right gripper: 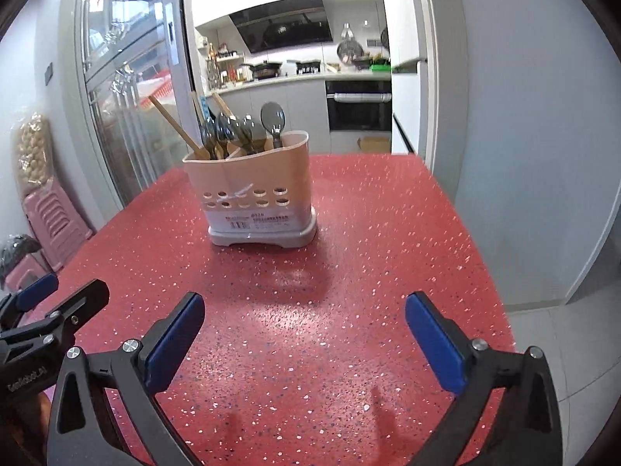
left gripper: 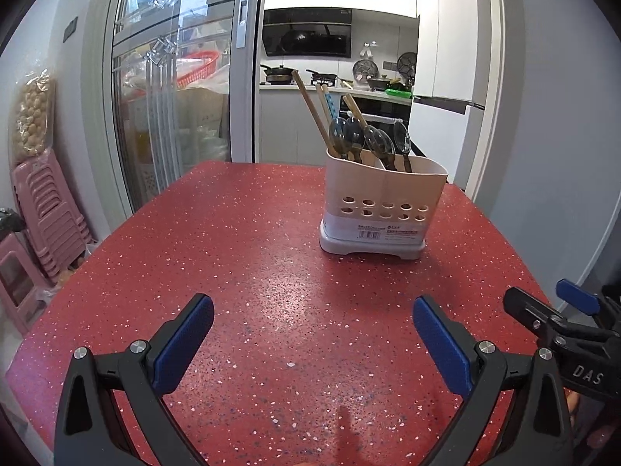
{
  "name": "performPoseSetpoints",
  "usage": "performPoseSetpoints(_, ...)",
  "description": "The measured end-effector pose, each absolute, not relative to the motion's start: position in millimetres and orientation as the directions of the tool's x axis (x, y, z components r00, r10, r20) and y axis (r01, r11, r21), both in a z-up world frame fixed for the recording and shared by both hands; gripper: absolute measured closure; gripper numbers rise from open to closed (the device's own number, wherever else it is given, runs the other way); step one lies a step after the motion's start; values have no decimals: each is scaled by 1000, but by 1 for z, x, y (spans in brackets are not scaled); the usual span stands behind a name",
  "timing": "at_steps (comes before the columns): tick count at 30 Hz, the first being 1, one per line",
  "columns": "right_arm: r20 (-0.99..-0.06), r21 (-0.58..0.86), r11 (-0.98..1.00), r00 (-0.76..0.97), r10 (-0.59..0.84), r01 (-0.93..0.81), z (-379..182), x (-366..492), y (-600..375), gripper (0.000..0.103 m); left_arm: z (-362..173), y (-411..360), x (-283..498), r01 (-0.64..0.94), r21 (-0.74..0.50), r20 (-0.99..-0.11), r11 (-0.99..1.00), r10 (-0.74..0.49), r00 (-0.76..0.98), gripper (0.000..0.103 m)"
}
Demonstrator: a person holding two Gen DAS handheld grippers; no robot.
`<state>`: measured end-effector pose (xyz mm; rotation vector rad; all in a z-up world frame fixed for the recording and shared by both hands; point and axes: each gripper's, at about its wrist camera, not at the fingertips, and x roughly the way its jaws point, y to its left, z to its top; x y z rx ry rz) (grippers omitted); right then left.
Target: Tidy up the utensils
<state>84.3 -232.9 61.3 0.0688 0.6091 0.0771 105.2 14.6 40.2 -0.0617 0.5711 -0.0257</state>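
Speckled red table [left gripper: 240, 256] bears perforated plastic caddy [left gripper: 382, 209] of spoons [left gripper: 372, 138].

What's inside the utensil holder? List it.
The utensil holder holds spoons bowl-up and wooden chopsticks. Its walls hide their lower ends and the bottom.

holder [left gripper: 382, 202] upright on table [left gripper: 233, 256] | spoons [left gripper: 368, 139], chopsticks [left gripper: 310, 108] in holder | kitchen behind table

Both my wrist cameras look forward and down across the red speckled tabletop [left gripper: 252, 233], sharing the cream perforated plastic utensil caddy [left gripper: 382, 202], at one o'clock leftward, eleven o'clock rightward.
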Motion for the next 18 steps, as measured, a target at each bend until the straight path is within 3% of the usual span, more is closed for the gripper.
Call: performPoseSetpoints(18, -475, 23, 1000, 880, 16, -5, 62, 62, -231, 0, 32, 18, 100, 3, -47, -525, 999, -27, 851, 0)
